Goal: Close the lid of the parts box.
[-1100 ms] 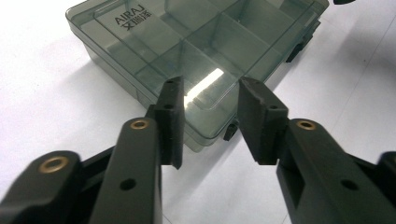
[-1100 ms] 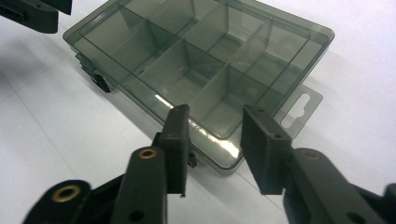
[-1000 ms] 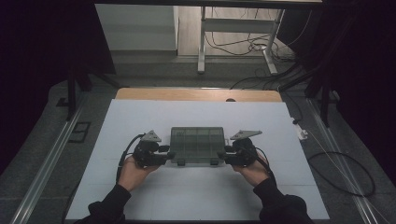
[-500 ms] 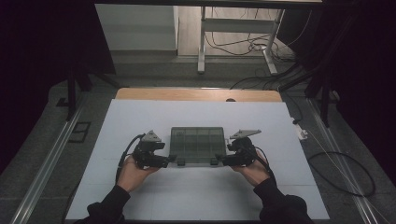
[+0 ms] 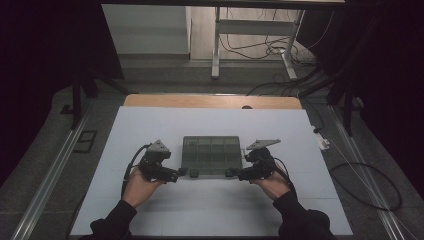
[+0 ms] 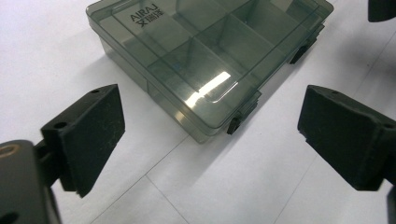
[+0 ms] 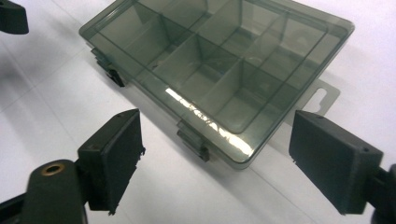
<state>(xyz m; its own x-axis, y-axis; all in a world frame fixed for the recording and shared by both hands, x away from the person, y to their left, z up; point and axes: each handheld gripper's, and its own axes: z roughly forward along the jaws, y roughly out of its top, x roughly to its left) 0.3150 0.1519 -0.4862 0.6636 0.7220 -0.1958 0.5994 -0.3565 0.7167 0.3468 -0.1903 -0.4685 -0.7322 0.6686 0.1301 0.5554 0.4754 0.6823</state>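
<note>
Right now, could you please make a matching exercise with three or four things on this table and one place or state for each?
Things:
1. compartment box
2. left gripper
3. right gripper
4. white mat

Places or states:
A. jaws open, at the box's near right corner
B. covers the table, under the box
C. lid closed, lying flat
D. jaws open, at the box's near left corner

Pairs: 1-C, 2-D, 3-A, 4-B

One marking can be read: the brand "AIRAJ", moulded in pale capitals with a few small characters under it that are too fine to make out, on the lid of the smoky transparent compartment box (image 6: pixel 205 60), near the lid's 11 o'clock corner in the left gripper view.
</note>
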